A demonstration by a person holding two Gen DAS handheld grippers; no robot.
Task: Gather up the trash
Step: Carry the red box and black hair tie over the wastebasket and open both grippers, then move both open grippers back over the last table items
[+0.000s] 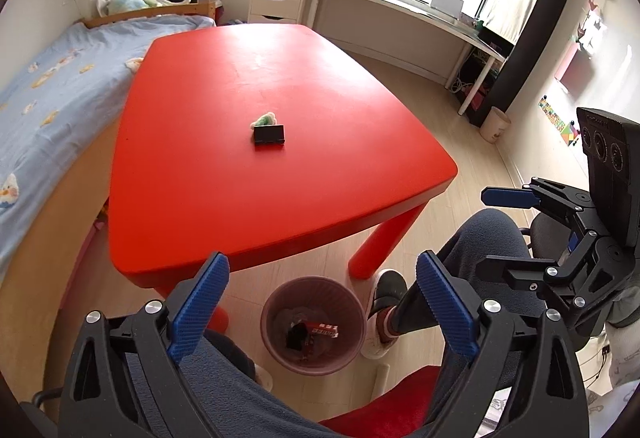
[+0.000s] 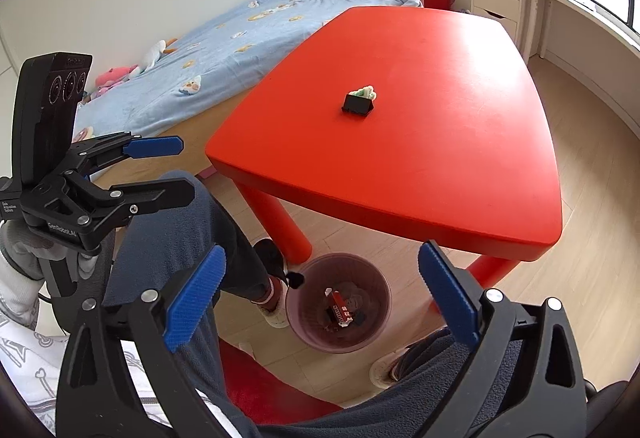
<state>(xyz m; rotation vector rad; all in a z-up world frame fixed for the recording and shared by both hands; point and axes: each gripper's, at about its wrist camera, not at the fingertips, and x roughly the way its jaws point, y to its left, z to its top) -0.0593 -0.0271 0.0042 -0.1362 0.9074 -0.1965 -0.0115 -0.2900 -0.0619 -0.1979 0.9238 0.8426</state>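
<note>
So both tools, left tool [image 1: 322,304] and right tool [image 2: 322,298], are hanging spread apart and holding nothing, above the wastebasket [image 1: 314,326]. Remaining trash, a black clip-like thing [image 1: 269,134] touching a green wad [image 1: 264,119], is sitting ahead on the counter [image 1: 340,174]. I'd be reaching forward, straddling one piece.

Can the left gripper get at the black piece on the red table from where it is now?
Probably yes. The left gripper is open and empty, held above the trash bin; nothing stands between it and the black piece on the red table, beside a green-white scrap.
</note>
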